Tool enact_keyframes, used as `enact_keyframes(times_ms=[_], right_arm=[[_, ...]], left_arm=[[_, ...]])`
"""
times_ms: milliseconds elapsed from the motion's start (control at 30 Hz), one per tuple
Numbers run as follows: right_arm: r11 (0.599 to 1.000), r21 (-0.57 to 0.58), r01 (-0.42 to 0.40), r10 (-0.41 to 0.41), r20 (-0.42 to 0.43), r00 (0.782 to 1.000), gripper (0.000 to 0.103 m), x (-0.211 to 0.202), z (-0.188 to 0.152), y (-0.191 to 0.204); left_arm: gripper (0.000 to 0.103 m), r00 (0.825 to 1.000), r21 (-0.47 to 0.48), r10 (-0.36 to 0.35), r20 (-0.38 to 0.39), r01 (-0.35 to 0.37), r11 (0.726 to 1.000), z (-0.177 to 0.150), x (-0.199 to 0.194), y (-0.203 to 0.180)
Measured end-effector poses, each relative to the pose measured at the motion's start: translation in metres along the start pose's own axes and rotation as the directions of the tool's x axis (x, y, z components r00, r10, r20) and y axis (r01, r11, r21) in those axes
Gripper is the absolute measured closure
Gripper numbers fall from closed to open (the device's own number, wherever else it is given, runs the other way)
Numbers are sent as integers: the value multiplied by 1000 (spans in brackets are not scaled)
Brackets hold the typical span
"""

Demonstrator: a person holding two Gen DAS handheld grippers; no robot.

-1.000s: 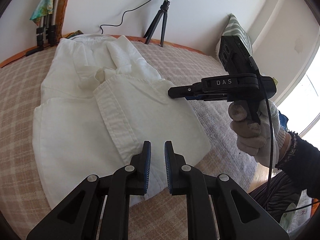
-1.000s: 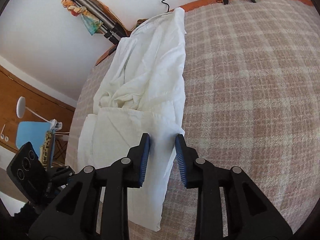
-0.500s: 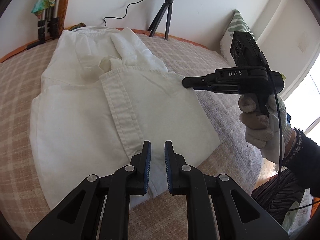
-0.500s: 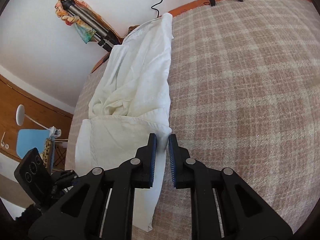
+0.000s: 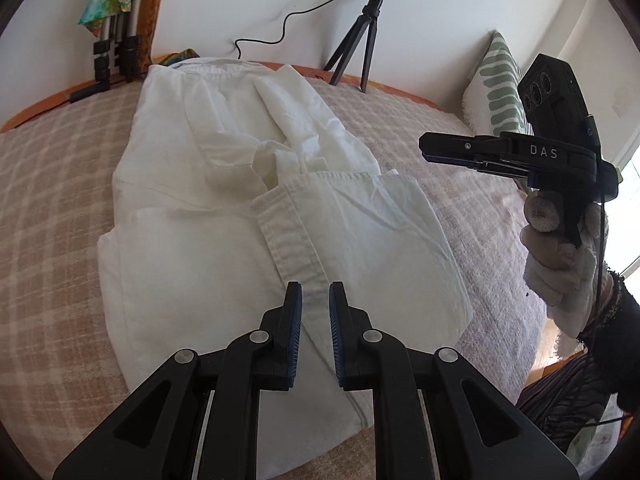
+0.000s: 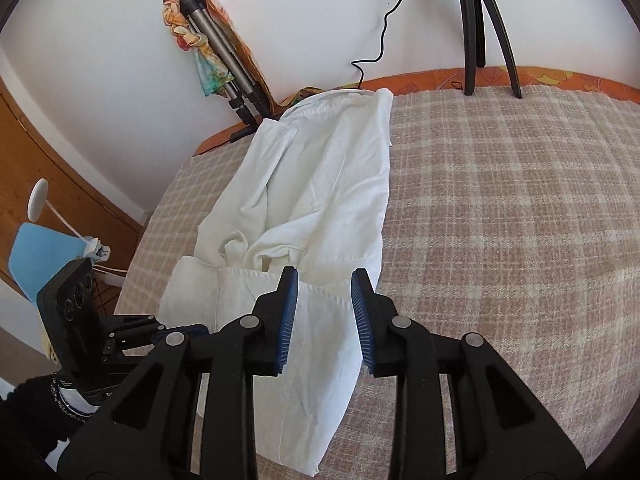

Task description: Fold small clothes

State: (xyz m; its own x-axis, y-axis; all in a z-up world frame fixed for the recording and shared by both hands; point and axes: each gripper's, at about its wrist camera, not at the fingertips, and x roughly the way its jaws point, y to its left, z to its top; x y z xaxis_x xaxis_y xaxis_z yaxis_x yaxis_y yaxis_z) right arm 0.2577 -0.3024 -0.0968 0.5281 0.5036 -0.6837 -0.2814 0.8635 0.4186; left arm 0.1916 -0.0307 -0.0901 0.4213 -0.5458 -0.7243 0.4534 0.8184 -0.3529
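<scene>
Garment: your white shirt [image 5: 280,216] lies along the bed [image 6: 500,208], reaching from near the far edge by the wall toward the near edge, with its near part already folded over onto the rest.
Left gripper: your left gripper [image 5: 311,312] hangs over the near folded panel with only a narrow gap between its fingers and no cloth in it; it looks free to press or pinch the next edge.
Right gripper: your right gripper [image 6: 325,312] is opening above the fold's right-hand corner, nothing between its fingers; you seem to have let the fold go so that it settles.
Look of the cloth: thin, creased cotton, a stitched placket [image 5: 288,248] running down the top panel, a bunched lump [image 5: 276,160] where the fold ends.
Fold line: the right-hand side runs fairly straight.
</scene>
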Motion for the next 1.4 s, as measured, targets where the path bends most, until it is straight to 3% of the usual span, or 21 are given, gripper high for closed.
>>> enact_keyframes(times_ms=[67, 100, 133, 200, 300, 400, 633, 667, 700, 733, 800, 867, 900, 1000, 1133, 1233, 1300, 1400], right_arm=[[999, 32, -3, 2, 6, 1000, 71, 4, 15, -13], [999, 47, -11, 11, 2, 1000, 68, 7, 23, -19], [998, 57, -15, 15, -2, 1000, 66, 12, 31, -24], [998, 54, -20, 22, -26, 999, 64, 26, 47, -29], [998, 46, -31, 34, -58, 998, 63, 51, 68, -34], [999, 41, -30, 33, -79, 996, 63, 78, 87, -38], [998, 65, -21, 27, -90, 996, 64, 125, 117, -56], [996, 77, -33, 40, -90, 995, 72, 129, 119, -59], [994, 94, -62, 71, -96, 993, 99, 133, 119, -61], [994, 95, -60, 70, -105, 992, 100, 135, 120, -62], [998, 52, 31, -26, -92, 995, 101, 134, 123, -63], [994, 44, 102, -96, -109, 989, 102, 137, 122, -70], [994, 49, 97, -91, -105, 990, 102, 136, 122, -72], [980, -9, 197, -197, -38, 980, 102, 120, 128, -65], [992, -73, 103, -101, 28, 995, 101, 99, 138, -46], [995, -102, -23, 19, -37, 999, 101, 109, 141, -35], [990, -134, -33, 22, -82, 996, 101, 125, 140, -27], [985, -165, 53, -71, -105, 992, 100, 146, 138, -28]], left_arm=[[91, 999, -32, -15, 47, 17, 999, 16, -14, 9], [85, 998, -42, -4, 69, 6, 999, 25, -17, 16], [65, 996, -49, 25, 85, -21, 999, 35, -19, 26], [51, 988, -83, 96, 117, -87, 993, 51, -17, 48], [51, 987, -153, 129, 91, -114, 982, 73, -2, 88], [51, 980, -154, 185, 76, -172, 973, 93, 15, 112], [55, 995, -246, 91, 52, -75, 966, 124, 56, 159], [55, 996, -254, 80, 50, -65, 965, 125, 61, 162], [61, 996, -259, 73, 50, -57, 964, 125, 65, 165], [74, 996, -256, 83, 42, -69, 964, 126, 70, 167], [81, 987, -231, 153, 41, -140, 963, 122, 74, 166], [81, 983, -200, 173, 53, -159, 967, 123, 75, 166], [81, 982, -196, 182, 52, -168, 966, 123, 74, 166], [81, 972, -206, 221, 82, -201, 958, 125, 65, 167], [80, 971, -186, 138, 194, -102, 977, 129, 46, 158], [80, 982, -129, 65, 175, -43, 991, 137, 53, 146], [81, 984, -95, 86, 153, -72, 993, 143, 64, 140], [81, 980, -71, 175, 93, -169, 983, 150, 85, 142]])
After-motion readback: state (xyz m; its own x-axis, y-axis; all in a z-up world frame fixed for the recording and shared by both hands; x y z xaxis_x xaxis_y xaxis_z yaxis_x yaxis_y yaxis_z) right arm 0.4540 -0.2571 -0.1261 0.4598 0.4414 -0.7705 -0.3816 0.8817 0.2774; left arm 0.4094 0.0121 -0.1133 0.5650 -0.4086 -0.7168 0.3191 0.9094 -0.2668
